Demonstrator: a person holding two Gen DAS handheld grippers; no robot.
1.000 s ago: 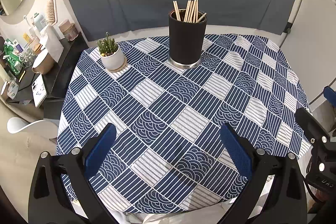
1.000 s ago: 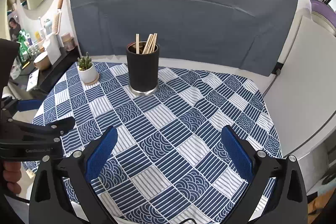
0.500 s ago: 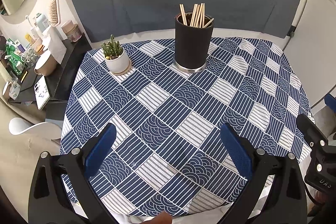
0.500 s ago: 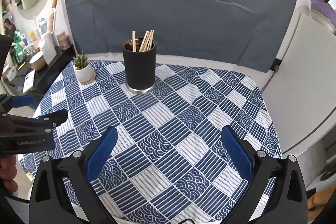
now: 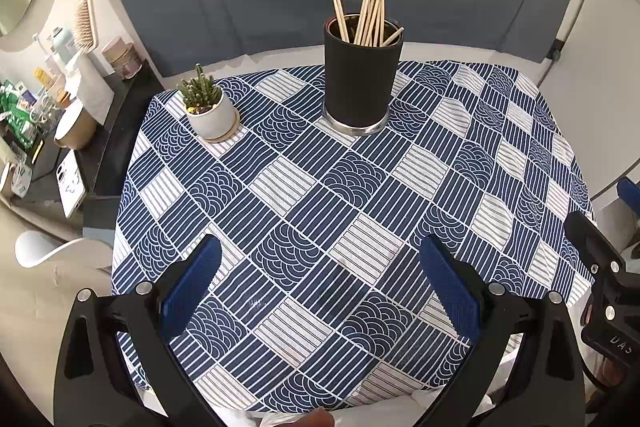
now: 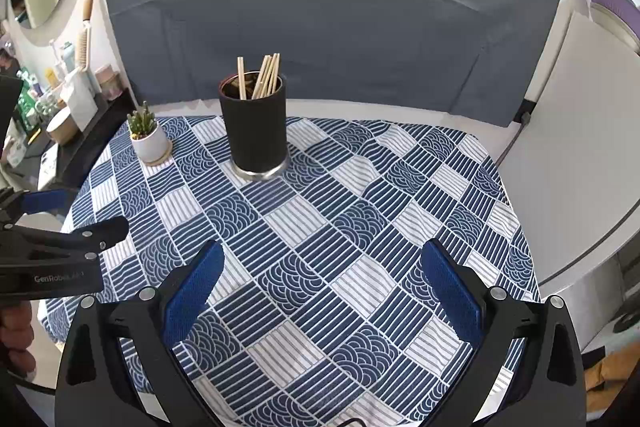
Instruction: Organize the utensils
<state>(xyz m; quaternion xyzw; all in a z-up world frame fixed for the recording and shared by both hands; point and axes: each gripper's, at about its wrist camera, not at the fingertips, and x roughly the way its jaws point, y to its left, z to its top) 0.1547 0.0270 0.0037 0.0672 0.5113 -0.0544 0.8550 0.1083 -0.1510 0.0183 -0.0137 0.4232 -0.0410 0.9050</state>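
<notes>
Both jaws spread, empty | chopsticks (image 5: 366, 21) upright in holder (image 5: 362, 79) | no loose utensils near holder | withdraw gently, avoid tipping it.

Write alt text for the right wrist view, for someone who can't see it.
The open, empty right gripper hovers over a blue patterned tablecloth. Beyond it stands a black holder of wooden chopsticks, with a small potted cactus to its left.
</notes>
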